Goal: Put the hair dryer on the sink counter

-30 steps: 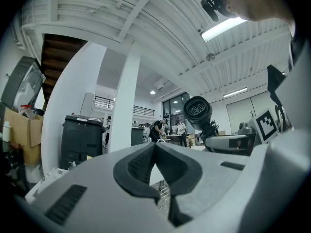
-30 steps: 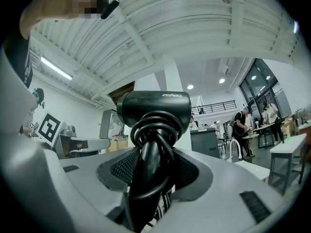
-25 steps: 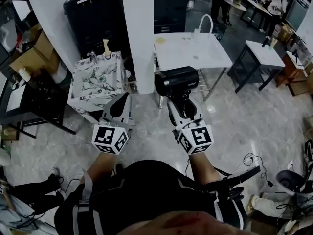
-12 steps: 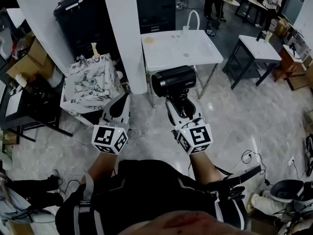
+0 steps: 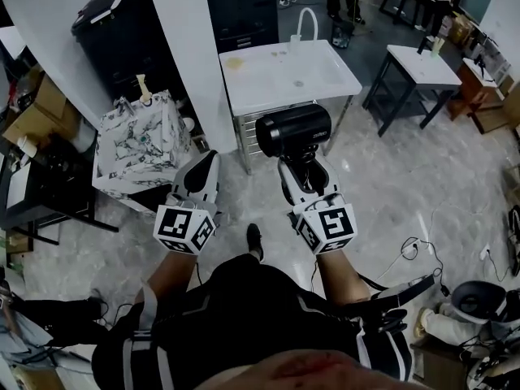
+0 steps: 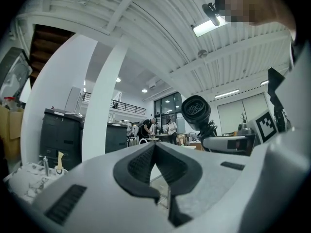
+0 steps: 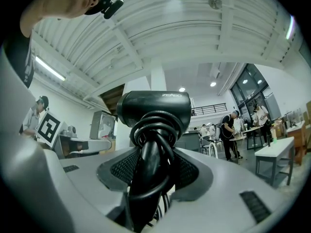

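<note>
Black top (image 5: 244, 307), white-striped sleeves (image 5: 122, 352) (one black shoe (image 5: 254, 240)).

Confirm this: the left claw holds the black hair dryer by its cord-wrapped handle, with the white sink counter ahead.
Wrong side. The right claw holds the black hair dryer by its cord-wrapped handle, with the white sink counter ahead; the right gripper view shows it. The left claw is shut and empty.
</note>
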The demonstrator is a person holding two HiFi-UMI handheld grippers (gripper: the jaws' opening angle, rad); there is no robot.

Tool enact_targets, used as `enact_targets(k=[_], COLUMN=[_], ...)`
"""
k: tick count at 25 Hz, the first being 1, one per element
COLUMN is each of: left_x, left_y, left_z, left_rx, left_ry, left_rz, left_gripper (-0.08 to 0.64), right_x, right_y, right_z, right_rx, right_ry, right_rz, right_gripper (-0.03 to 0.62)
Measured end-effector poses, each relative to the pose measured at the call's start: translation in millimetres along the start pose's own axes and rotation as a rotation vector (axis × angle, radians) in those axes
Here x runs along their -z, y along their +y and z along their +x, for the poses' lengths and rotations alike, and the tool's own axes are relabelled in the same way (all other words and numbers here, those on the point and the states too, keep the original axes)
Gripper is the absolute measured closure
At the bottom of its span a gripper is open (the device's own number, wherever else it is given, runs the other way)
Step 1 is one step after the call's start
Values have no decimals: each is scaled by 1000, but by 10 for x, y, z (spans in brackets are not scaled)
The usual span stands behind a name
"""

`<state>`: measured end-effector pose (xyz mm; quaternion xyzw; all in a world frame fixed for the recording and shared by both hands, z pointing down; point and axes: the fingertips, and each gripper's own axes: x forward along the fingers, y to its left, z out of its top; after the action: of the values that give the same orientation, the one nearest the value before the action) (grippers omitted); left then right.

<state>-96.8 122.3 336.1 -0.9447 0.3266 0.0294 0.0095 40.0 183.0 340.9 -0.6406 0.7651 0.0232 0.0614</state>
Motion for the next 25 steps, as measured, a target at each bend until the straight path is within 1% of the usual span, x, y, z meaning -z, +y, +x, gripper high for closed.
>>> enact_targets(k=[5, 9, 13, 18, 23, 25], left_x=[11, -3, -16, 7, 20, 9], left_y=[-28, -22, 56, 150, 219, 200], left_z=[277, 488, 677, 928, 1188, 1312], left_rx=[45, 72, 79, 86, 89, 97], left_ry=[-21, -40, -46, -37, -45, -56], left_rz=[-11, -16, -24, -29, -21, -15], left_gripper=[554, 554, 554, 554, 554, 554], right_x=[-30, -45, -54, -79, -27, -33], right_y=[-219, -370, -482, -656, -814, -880], right_z=[51, 127, 260, 445, 617, 685], right_rx=[49, 73, 85, 102, 114, 121], right_ry=[-3, -1, 11, -12, 2, -9], right_rz=[-20, -40, -39, -50, -42, -48], right_gripper=[382, 382, 382, 382, 382, 382])
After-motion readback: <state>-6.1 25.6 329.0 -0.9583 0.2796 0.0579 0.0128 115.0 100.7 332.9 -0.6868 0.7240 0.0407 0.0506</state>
